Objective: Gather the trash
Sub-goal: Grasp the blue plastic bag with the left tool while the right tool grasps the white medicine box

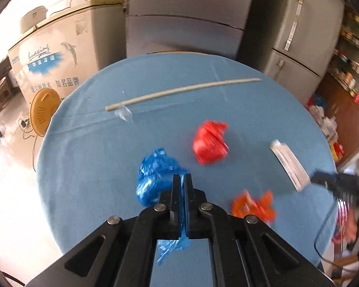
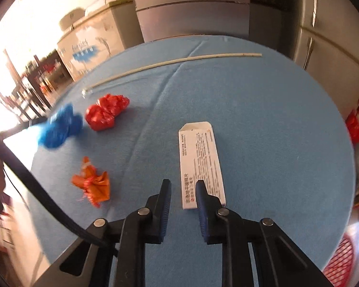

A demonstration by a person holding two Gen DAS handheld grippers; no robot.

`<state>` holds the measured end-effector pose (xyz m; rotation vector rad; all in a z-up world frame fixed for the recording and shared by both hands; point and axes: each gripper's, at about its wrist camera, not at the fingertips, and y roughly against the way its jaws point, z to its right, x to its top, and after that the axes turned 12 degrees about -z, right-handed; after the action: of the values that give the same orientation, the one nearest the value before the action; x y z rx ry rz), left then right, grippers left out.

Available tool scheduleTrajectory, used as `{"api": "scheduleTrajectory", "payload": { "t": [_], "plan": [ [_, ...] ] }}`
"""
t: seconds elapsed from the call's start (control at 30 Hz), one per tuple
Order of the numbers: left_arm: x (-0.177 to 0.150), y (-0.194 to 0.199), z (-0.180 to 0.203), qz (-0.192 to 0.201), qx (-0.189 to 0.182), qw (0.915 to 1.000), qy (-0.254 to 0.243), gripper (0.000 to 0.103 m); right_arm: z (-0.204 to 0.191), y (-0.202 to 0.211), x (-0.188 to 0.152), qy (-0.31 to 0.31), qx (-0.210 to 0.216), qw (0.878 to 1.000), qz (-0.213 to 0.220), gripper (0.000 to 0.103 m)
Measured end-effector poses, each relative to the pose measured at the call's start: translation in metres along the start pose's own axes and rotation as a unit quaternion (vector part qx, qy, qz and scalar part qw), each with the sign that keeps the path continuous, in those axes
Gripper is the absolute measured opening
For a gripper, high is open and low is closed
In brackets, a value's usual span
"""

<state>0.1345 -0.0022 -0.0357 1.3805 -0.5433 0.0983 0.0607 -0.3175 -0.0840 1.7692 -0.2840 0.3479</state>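
Left wrist: left claw point(image 1: 182, 179) pinches blue bag point(image 1: 153, 174); red bag point(image 1: 210, 142) beyond.

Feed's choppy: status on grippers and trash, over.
Left gripper shut on crumpled blue plastic bag. Right gripper closed at near end of flat white carton, grip unconfirmed. Crumpled red bag, orange wrapper, pale stick left on table. Nothing in the way.

A round table point(image 2: 263, 119) in blue cloth is carrying a long pale stick point(image 2: 174, 62) near its far edge, a red wad point(image 2: 105, 114), an orange wrapper point(image 2: 93, 184) and a white carton point(image 2: 201, 157).
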Motion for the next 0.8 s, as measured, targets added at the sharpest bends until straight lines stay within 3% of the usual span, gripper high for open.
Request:
{"api": "scheduleTrajectory", "payload": {
  "t": [0.07,0.1,0.13,0.17,0.2,0.23,0.3,0.33,0.43,0.5,0.53,0.6,0.7,0.73,0.77,0.8],
  "plan": [
    [-0.015,0.006,0.008,-0.002,-0.008,0.9999,-0.014,0.002,0.008,0.005,-0.002,-0.015,0.031,0.999,-0.003,0.028],
    [-0.021,0.007,0.012,-0.004,-0.011,0.9997,-0.020,0.002,0.011,0.007,-0.002,-0.019,0.044,0.999,-0.005,0.037],
    [-0.029,0.009,0.016,-0.007,-0.010,0.9995,-0.028,0.002,0.013,0.008,-0.002,-0.022,0.046,0.999,-0.002,0.048],
    [-0.034,0.009,0.017,-0.008,-0.009,0.9994,-0.034,0.003,0.015,0.009,-0.001,-0.024,0.040,0.999,0.002,0.080],
    [-0.038,0.009,0.018,-0.008,-0.005,0.9992,-0.038,0.008,0.015,0.011,0.000,-0.024,0.034,0.999,0.012,0.088],
    [-0.043,0.011,0.017,-0.005,0.000,0.9993,-0.037,0.013,0.016,0.014,0.001,-0.023,0.033,0.999,0.031,0.088],
    [-0.048,0.013,0.012,-0.001,0.001,0.9997,-0.026,0.050,0.015,0.013,0.005,-0.020,0.019,0.999,0.044,0.088],
    [-0.050,0.016,0.008,0.005,-0.002,0.9999,-0.014,0.055,0.015,0.009,0.009,-0.020,0.008,0.999,0.037,0.088],
    [-0.055,0.026,-0.001,0.024,-0.010,0.9996,0.009,0.057,0.010,-0.007,0.021,-0.010,-0.009,1.000,0.009,0.086],
    [-0.055,0.026,-0.002,0.032,-0.004,0.9993,0.020,0.070,0.003,-0.017,0.025,0.004,-0.028,1.000,0.000,0.078],
    [-0.055,0.024,-0.002,0.031,-0.004,0.9992,0.026,0.071,0.000,-0.024,0.027,0.012,-0.036,0.999,-0.008,0.074],
    [-0.052,0.011,0.002,0.012,-0.008,0.9994,0.032,0.071,-0.006,-0.039,0.030,0.021,-0.055,0.998,-0.030,0.052],
    [-0.046,-0.021,0.006,-0.031,0.015,0.9984,0.044,0.070,-0.010,-0.056,0.032,0.014,-0.070,0.996,-0.045,0.049],
    [-0.046,-0.028,0.006,-0.038,0.015,0.9979,0.050,0.064,-0.010,-0.057,0.031,0.014,-0.072,0.996,-0.040,0.048],
    [-0.047,-0.033,0.006,-0.042,0.000,0.9976,0.055,0.051,-0.010,-0.057,0.030,0.011,-0.072,0.997,-0.039,0.048],
    [-0.047,-0.036,0.006,-0.042,-0.007,0.9972,0.062,0.051,-0.009,-0.055,0.028,0.004,-0.063,0.997,-0.040,0.048]
  ]
}}
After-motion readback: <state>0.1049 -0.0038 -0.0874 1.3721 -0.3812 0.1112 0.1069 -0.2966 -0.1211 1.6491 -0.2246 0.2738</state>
